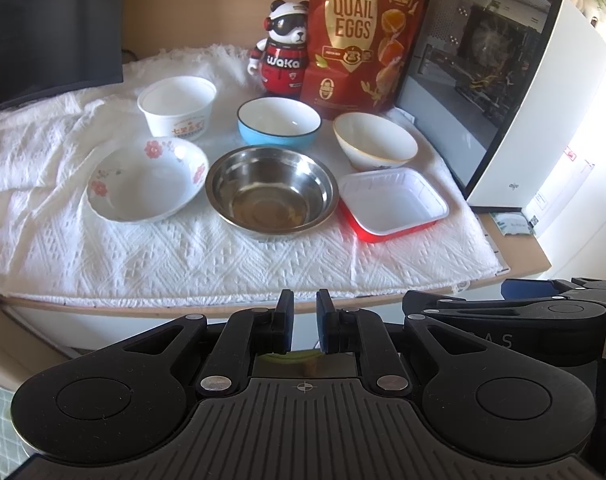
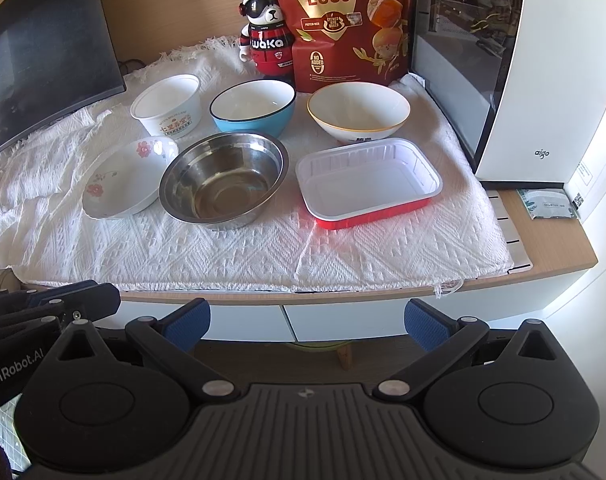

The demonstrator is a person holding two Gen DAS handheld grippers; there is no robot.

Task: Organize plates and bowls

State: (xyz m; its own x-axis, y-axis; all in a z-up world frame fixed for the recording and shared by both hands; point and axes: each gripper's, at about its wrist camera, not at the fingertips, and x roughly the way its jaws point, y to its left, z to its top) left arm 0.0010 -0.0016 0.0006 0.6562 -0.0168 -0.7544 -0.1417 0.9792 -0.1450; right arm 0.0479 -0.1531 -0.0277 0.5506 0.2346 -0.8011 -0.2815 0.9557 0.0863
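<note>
Six empty vessels on a white woven cloth [image 2: 223, 252], placed relative to the steel bowl [image 2: 222, 178]: floral dish [image 2: 123, 180] left; paper cup-bowl [image 2: 167, 105] behind-left; blue bowl [image 2: 253, 107] behind; gold-rimmed white bowl [image 2: 358, 111] behind-right; red foil tray [image 2: 369, 182] right. Left gripper [image 1: 304, 322]: jaws together, empty. Right gripper [image 2: 305, 322]: jaws wide apart, empty, short of the desk edge.

The quail-egg bag [image 2: 339, 20] was cut off by the top edge in the right wrist view. The steel bowl [image 2: 222, 182] hid part of the flowered plate [image 2: 123, 178].
</note>
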